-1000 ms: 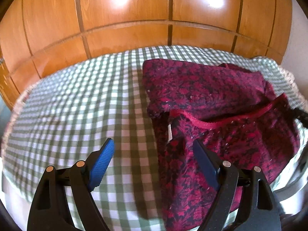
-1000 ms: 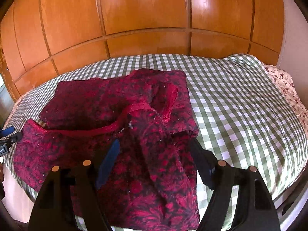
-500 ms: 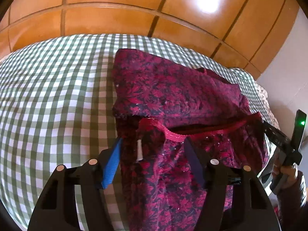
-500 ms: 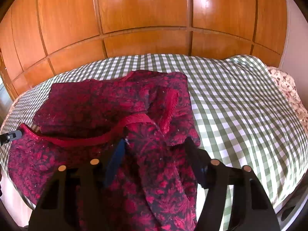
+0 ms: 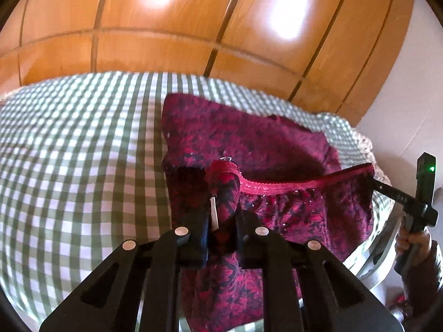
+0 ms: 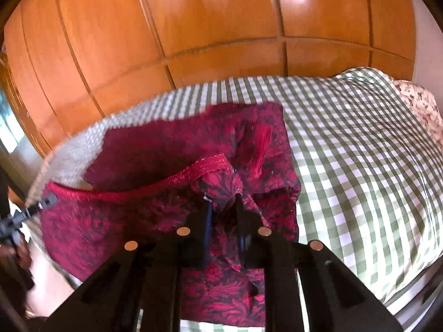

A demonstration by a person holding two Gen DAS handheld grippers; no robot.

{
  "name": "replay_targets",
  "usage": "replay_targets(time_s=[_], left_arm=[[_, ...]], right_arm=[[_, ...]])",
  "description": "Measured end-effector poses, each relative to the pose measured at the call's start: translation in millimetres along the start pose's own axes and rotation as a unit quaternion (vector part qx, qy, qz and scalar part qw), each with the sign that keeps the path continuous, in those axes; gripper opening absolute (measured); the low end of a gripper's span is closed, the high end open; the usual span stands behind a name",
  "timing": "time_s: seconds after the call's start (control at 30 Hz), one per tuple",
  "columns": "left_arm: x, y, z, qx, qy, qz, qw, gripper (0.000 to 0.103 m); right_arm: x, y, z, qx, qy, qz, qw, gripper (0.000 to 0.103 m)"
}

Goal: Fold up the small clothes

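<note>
A dark red patterned garment (image 5: 277, 149) with a red trimmed waistband (image 5: 299, 185) lies on a green-and-white checked bed (image 5: 77, 166). My left gripper (image 5: 221, 221) is shut on one end of the waistband, by a white label. My right gripper (image 6: 223, 215) is shut on the other end of the garment (image 6: 155, 149); the waistband (image 6: 124, 193) stretches taut between the two and is lifted off the bed. The right gripper also shows at the right edge of the left wrist view (image 5: 371, 177), and the left gripper at the left edge of the right wrist view (image 6: 47, 202).
A wooden panelled wardrobe (image 5: 193, 27) stands behind the bed. A floral pillow or sheet (image 6: 420, 105) lies at the bed's far right corner. The near bed edge is just below both grippers.
Both grippers went from open over the garment to shut on its waistband ends. The waistband has been lifted and pulled tight between them.
</note>
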State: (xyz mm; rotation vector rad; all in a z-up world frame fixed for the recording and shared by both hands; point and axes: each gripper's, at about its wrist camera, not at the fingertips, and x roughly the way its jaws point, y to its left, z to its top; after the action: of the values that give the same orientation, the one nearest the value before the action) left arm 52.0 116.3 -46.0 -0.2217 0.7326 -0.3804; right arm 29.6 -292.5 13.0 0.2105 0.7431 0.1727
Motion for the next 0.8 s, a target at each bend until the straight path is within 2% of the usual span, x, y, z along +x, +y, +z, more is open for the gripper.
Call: replay_targets(time_s=[0.17,0.3,0.63,0.8], left_arm=[[-22.9,-10.0,22.4,0.013,-0.043,-0.008,0.9989,0.014],[-20.3,-15.9,51.3,0.031,-0.069,-0.001,0.9972,0.014],[39.4,-1.7,132.5,0.037,-0.080,0.040,0.9953,0.013],[83.6,6.9,159.4,0.033,-0.063,0.073,0.9948,0.013]], right_arm=[[-19.0,3.5,26.8,0.010,-0.031,0.017,0.999,0.013],[-15.6,9.0,54.4,0.005,-0.053,0.009,0.999,0.013],[40.7,-0.3,133.5,0.037,-0.084,-0.011,0.996,0.013],[87.8,-9.2,154.6,0.054,-0.069,-0.034,0.996,0.013]])
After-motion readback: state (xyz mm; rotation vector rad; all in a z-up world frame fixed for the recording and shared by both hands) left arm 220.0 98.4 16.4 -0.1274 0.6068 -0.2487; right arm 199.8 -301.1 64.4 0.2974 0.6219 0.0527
